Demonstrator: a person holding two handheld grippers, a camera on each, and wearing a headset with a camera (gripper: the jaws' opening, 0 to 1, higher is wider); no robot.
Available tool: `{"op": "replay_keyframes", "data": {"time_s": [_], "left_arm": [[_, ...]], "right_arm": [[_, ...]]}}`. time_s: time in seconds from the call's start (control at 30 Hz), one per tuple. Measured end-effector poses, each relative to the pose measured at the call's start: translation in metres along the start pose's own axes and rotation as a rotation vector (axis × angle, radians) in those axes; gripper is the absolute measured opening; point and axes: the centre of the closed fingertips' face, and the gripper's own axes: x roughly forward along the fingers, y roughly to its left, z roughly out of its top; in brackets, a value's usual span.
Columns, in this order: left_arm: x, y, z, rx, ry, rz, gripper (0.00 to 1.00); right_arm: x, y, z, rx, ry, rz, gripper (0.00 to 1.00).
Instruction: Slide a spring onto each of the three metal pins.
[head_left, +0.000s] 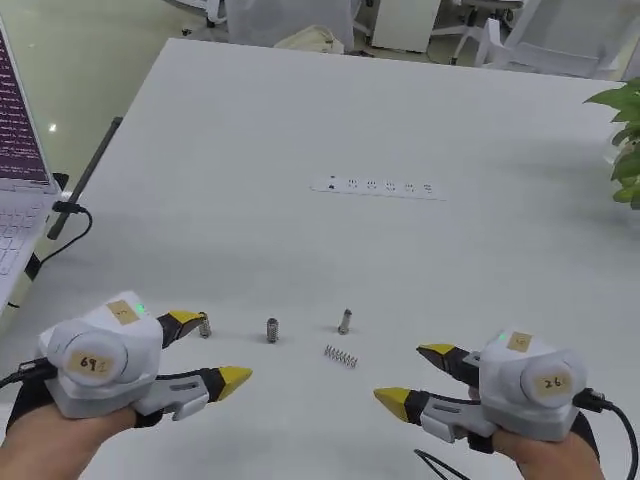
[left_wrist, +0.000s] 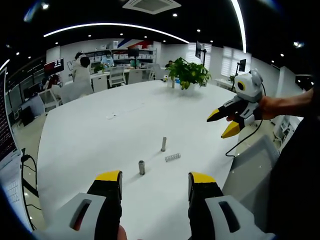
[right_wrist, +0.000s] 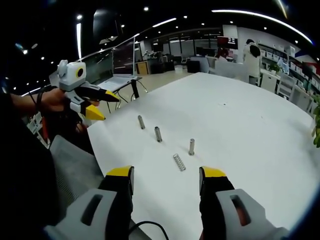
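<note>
Three short metal pins stand in a row on the white table (head_left: 300, 120): a left pin (head_left: 204, 325), a middle pin (head_left: 272, 330) and a right pin (head_left: 345, 321). In the right gripper view the left pin (right_wrist: 141, 122) looks wrapped in a coil, the middle pin (right_wrist: 158, 134) looks thick and the right pin (right_wrist: 191, 146) is bare. A loose spring (head_left: 341, 356) lies flat just in front of the right pin. My left gripper (head_left: 210, 347) is open, its far jaw tip close to the left pin. My right gripper (head_left: 415, 375) is open and empty, to the right of the spring.
An open laptop (head_left: 15, 180) sits off the table's left edge, beside a black bar (head_left: 85, 180) and a cable. A white power strip (head_left: 380, 186) lies mid-table. Plant leaves (head_left: 625, 140) reach in at the right edge. Chairs stand beyond the far edge.
</note>
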Motion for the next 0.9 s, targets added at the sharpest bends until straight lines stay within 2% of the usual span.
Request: {"op": "replay_keyframes", "data": {"time_s": [0.43, 0.63, 0.9], "left_arm": [[0.034, -0.024, 0.006, 0.051, 0.032, -0.088, 0.47], [0.049, -0.036, 0.009, 0.052, 0.039, -0.123, 0.47], [0.068, -0.047, 0.008, 0.082, 0.065, -0.169, 0.46]], "right_arm": [[-0.004, 0.002, -0.004, 0.010, 0.002, 0.022, 0.52], [-0.004, 0.003, -0.007, 0.012, 0.009, 0.030, 0.52], [-0.006, 0.004, -0.008, 0.018, 0.006, 0.038, 0.52]]}}
